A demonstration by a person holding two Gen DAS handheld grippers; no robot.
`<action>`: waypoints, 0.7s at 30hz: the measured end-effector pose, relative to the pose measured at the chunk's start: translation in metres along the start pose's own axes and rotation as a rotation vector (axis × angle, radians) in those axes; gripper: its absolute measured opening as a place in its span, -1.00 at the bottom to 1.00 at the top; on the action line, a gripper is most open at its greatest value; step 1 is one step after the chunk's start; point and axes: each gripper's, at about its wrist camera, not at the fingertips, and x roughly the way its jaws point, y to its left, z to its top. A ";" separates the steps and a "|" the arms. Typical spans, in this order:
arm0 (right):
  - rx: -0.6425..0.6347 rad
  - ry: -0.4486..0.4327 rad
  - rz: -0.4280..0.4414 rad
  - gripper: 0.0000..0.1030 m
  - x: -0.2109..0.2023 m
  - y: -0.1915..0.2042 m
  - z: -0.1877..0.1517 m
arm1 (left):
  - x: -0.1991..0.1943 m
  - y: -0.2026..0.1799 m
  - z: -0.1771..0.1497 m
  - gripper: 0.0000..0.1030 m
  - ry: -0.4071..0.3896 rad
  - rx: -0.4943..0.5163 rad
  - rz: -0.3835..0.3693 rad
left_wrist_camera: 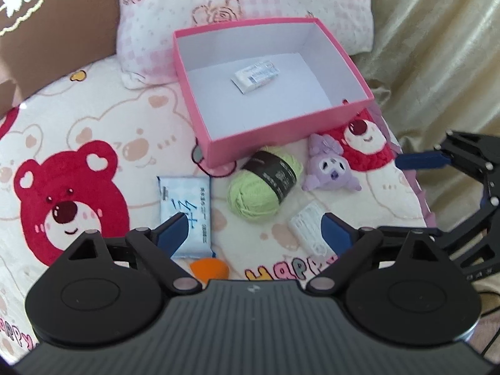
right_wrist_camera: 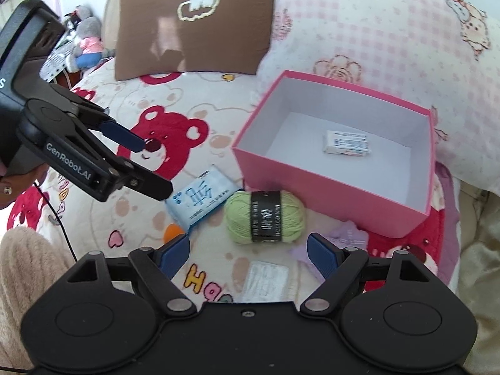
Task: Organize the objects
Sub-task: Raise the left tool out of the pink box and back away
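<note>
Half the orange ball (left_wrist_camera: 208, 268) (blurred) hides behind the left tongs (left_wrist_camera: 254, 232)

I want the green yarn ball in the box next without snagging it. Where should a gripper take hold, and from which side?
Grip the green yarn ball across its black paper band, coming from above with fingers on the band's two sides. It lies on its side on the blanket, and the band is the firmest, narrowest part; the loose ends would likely squash or snag.

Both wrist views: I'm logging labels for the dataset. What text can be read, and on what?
"GenRobot.AI": side of the left tool.
"HAPPY": blanket, partly hidden.
Tissue pack, yarn ball band, small white box in the pink box: print too blurred to read.
</note>
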 end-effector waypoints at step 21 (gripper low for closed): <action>-0.076 0.043 0.113 0.65 0.057 0.024 -0.018 | 0.040 0.034 -0.046 0.83 -0.006 -0.057 -0.066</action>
